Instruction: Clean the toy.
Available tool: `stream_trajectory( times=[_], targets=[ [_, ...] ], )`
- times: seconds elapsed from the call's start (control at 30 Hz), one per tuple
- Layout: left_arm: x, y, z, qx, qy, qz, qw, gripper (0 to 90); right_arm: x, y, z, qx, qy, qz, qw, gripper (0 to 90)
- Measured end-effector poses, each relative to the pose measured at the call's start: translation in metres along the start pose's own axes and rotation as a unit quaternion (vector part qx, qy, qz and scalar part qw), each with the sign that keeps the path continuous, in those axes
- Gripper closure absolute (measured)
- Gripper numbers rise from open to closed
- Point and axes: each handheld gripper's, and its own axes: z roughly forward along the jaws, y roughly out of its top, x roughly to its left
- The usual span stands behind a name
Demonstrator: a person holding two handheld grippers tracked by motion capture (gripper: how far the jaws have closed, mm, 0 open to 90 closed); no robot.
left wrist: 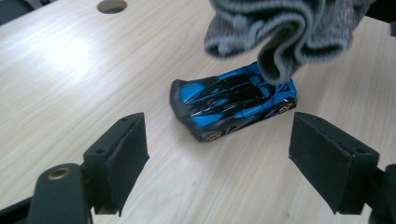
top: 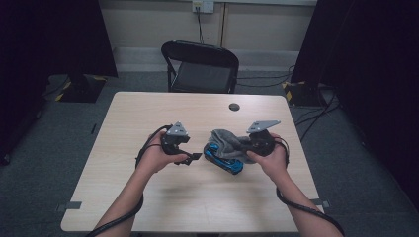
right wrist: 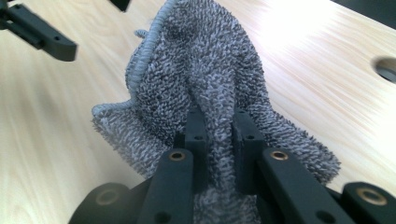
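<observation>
A blue and black toy car (top: pixel 225 159) (left wrist: pixel 233 100) lies on the wooden table (top: pixel 148 113), just right of centre. A grey terry cloth (top: pixel 228 139) (right wrist: pixel 205 88) hangs above it, bunched up, with its lower folds brushing the car's rear in the left gripper view (left wrist: pixel 285 37). My right gripper (top: pixel 247 144) (right wrist: pixel 219 128) is shut on the cloth, pinching a fold between its jaws. My left gripper (top: pixel 193 157) (left wrist: pixel 217 154) stands open to the left of the car with nothing between its jaws, which point at the car.
A round cable hole (top: pixel 234 106) (left wrist: pixel 111 5) (right wrist: pixel 385 69) sits in the table's far middle. A black folding chair (top: pixel 200 66) stands beyond the far edge. Dark curtains flank the room on both sides.
</observation>
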Motion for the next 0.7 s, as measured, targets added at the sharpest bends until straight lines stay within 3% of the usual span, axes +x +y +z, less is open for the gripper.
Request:
stream_trajectory(
  times=[0.13, 0.23, 0.33, 0.6, 0.7],
  targets=[
    [0.004, -0.005, -0.014, -0.010, 0.006, -0.004, 0.9999, 19.0, 0.014, 0.009, 0.012, -0.002, 0.019, -0.011, 0.9998, 79.8],
    [0.008, -0.010, -0.024, -0.013, 0.010, -0.009, 0.9998, 19.0, 0.036, 0.017, 0.035, 0.006, 0.050, -0.031, 0.9982, 79.8],
    [0.013, -0.016, -0.032, -0.010, 0.015, -0.014, 0.9997, 19.0, 0.051, 0.023, 0.049, 0.013, 0.065, -0.047, 0.9967, 79.8],
    [0.022, -0.029, -0.051, -0.029, 0.031, -0.027, 0.9987, 19.0, 0.076, 0.025, 0.086, 0.032, 0.098, -0.069, 0.9923, 79.5],
    [0.024, -0.037, -0.056, -0.025, 0.038, -0.030, 0.9985, 19.1, 0.085, 0.024, 0.098, 0.033, 0.111, -0.073, 0.9905, 79.5]
  ],
)
